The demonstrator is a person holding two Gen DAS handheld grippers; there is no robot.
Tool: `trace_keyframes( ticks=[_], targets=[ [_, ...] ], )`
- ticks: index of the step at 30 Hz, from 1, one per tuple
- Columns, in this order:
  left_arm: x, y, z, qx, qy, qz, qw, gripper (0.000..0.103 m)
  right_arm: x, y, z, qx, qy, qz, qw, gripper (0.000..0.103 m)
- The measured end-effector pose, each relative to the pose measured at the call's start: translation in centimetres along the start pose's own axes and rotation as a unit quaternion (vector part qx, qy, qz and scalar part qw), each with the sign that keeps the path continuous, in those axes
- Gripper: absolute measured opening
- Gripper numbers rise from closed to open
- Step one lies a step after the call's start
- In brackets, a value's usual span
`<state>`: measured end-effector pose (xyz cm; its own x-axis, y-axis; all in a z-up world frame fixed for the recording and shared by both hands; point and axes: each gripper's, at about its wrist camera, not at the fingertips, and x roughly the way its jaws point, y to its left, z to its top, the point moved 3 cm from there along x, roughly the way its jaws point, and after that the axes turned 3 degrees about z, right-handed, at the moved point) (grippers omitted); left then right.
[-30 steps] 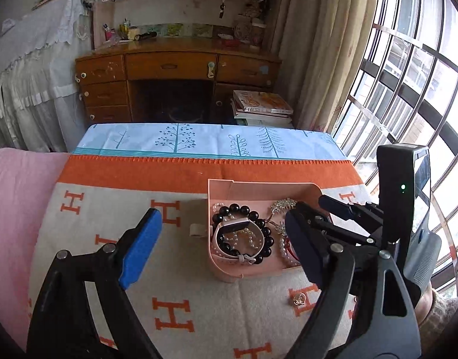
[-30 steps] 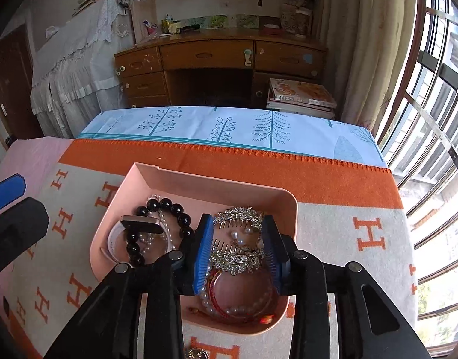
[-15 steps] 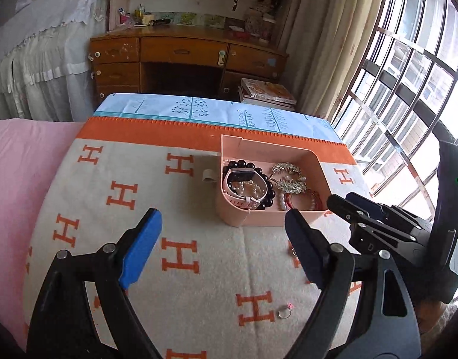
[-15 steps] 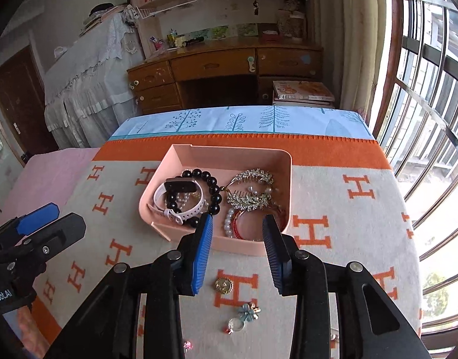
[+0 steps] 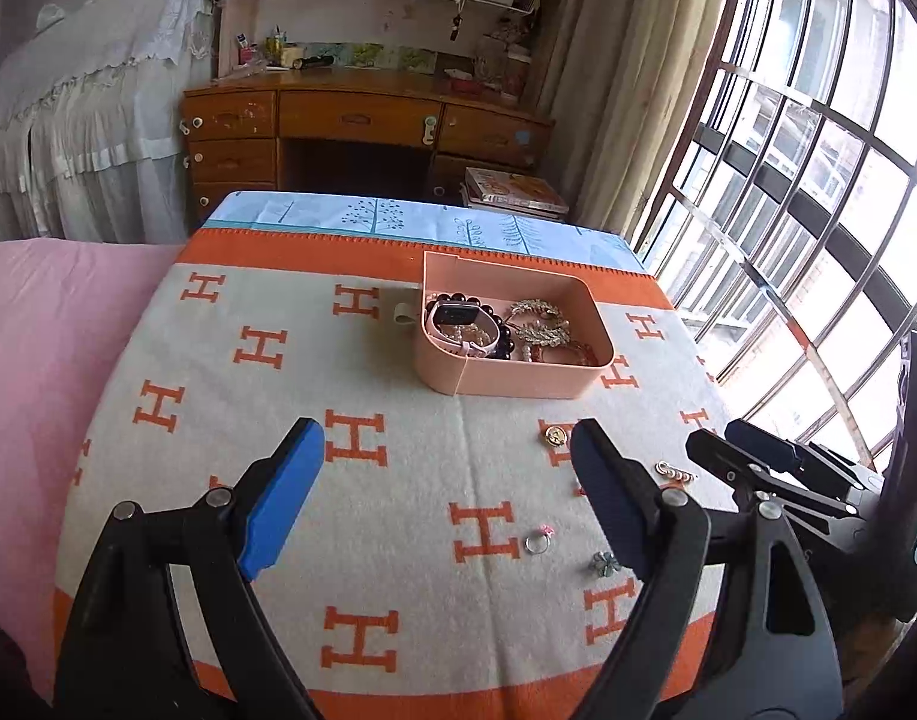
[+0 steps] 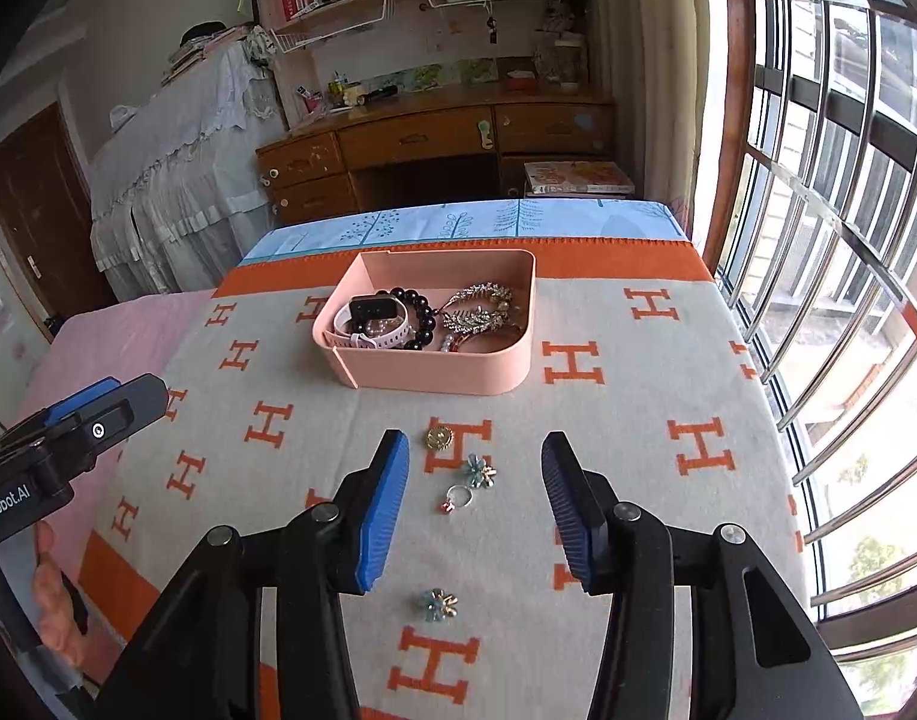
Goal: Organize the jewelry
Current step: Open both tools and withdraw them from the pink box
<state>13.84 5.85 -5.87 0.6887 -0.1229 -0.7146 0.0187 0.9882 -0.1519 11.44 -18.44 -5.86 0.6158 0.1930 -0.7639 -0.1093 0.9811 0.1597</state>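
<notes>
A pink tray (image 6: 434,373) (image 5: 506,381) sits on the blanket and holds a white-strap watch (image 6: 371,324), a black bead bracelet (image 6: 425,315) and silver hair pieces (image 6: 476,312). Loose on the blanket lie a gold brooch (image 6: 439,437) (image 5: 555,435), a teal flower piece (image 6: 478,470), a small ring (image 6: 458,498) (image 5: 537,542) and a second flower piece (image 6: 438,604). My right gripper (image 6: 476,504) is open and empty above the ring and flower. My left gripper (image 5: 440,498) is open and empty, well short of the tray.
The orange-and-cream H-pattern blanket (image 5: 362,444) covers the bed, with a pink sheet (image 5: 44,330) to the left. A barred window (image 6: 830,240) runs along the right. A wooden desk (image 6: 434,144) stands beyond. A small silver chain piece (image 5: 674,471) lies near the right gripper's body.
Both grippers have pulled back and up from the tray. The right gripper's jaws have opened wider. Loose pieces on the blanket have come into view.
</notes>
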Motion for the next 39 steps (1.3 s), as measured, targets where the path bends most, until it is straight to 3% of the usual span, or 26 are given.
trace_keyframes(
  ticks=[6, 11, 23, 28, 39],
  targets=[
    [-3.3, -1.7, -1.0, 0.017, -0.007, -0.016, 0.9997, 0.083, -4.5, 0.4, -2.5, 0.002, -0.003, 0.004, 1.0, 0.048],
    [-5.7, -3.1, -1.7, 0.033, -0.014, -0.03, 0.9989, 0.083, -8.7, 1.2, -4.3, -0.001, -0.016, 0.01, 1.0, 0.061],
    [-8.5, -5.3, -3.6, 0.059, -0.019, -0.045, 0.9971, 0.083, -15.1, 2.6, -6.9, -0.025, -0.036, 0.003, 0.999, 0.066],
    [-8.1, -5.8, -4.5, 0.065, -0.01, -0.047, 0.9968, 0.083, -15.8, 2.0, -8.2, -0.024, -0.033, -0.011, 0.999, 0.067],
    [-4.1, -6.5, -8.0, 0.089, 0.034, -0.056, 0.9938, 0.083, -13.1, -2.2, -10.1, 0.014, 0.007, -0.043, 0.999, 0.069]
  ],
)
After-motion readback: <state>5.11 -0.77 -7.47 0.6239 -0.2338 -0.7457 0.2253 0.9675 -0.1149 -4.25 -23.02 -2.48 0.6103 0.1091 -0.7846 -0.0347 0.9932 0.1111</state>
